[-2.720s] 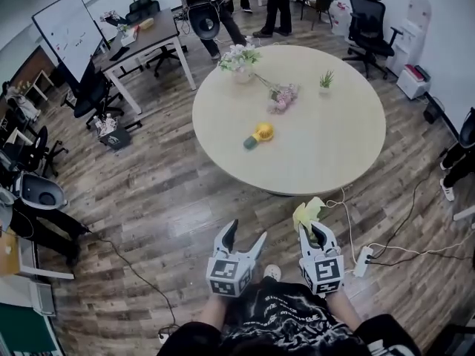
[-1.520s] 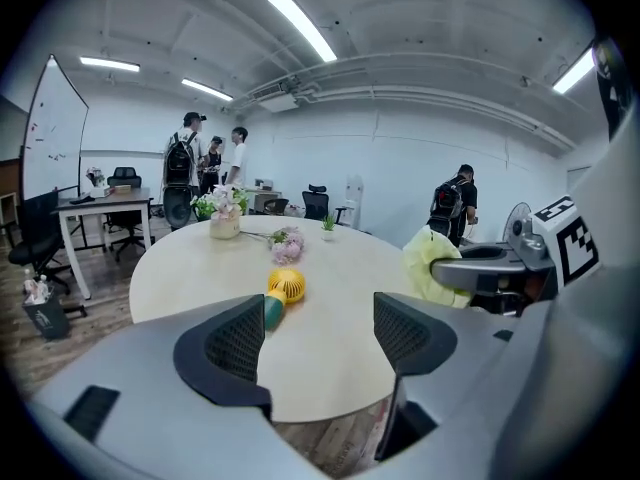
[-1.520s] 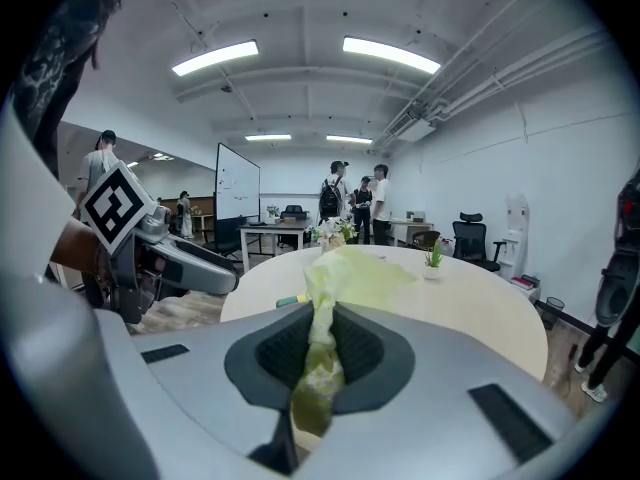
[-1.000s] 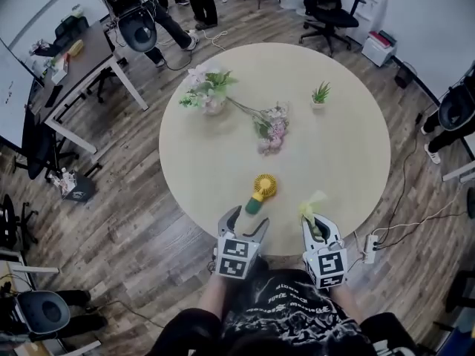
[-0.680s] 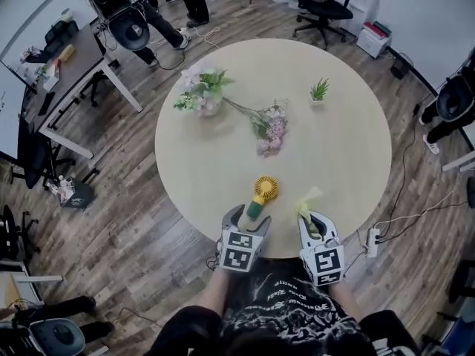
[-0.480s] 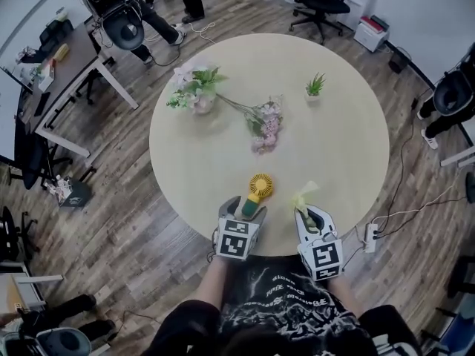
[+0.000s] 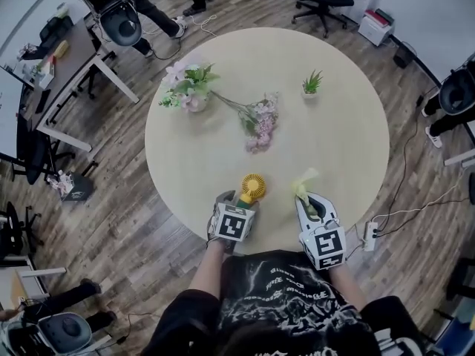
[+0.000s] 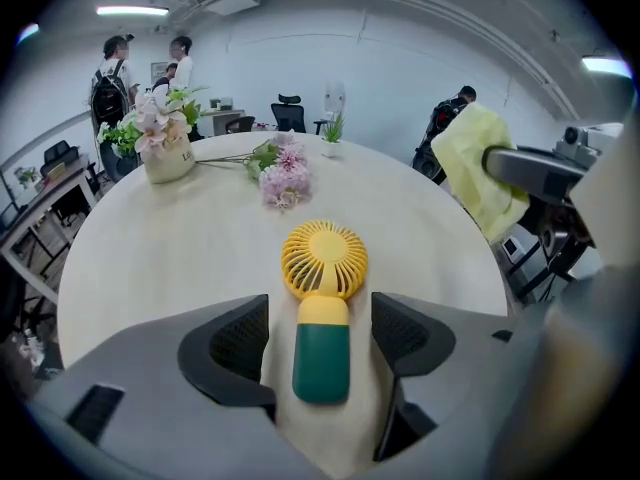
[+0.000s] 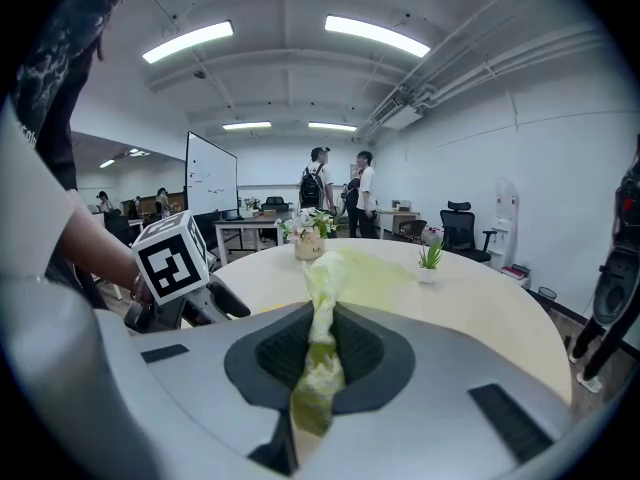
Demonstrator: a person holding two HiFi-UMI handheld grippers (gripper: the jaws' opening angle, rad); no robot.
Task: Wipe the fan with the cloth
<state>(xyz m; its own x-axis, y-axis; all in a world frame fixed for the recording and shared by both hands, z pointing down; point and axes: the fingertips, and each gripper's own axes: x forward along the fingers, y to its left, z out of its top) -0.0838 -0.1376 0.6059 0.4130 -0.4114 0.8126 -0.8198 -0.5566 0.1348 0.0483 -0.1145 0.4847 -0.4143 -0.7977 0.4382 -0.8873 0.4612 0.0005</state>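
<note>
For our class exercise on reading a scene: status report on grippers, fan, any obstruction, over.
Left gripper open, jaws either side of fan handle, no contact. Right gripper shut on cloth. Nothing blocking the fan.

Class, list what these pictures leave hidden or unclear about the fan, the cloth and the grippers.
- Head view: most of the green handle of the fan, covered by the left gripper.
- Every view: the underside of the fan, lying against the table.
- Right gripper view: the fan, blocked by the body of the right gripper, which pinches the cloth.
- Left gripper view: print on the vase, too small.
</note>
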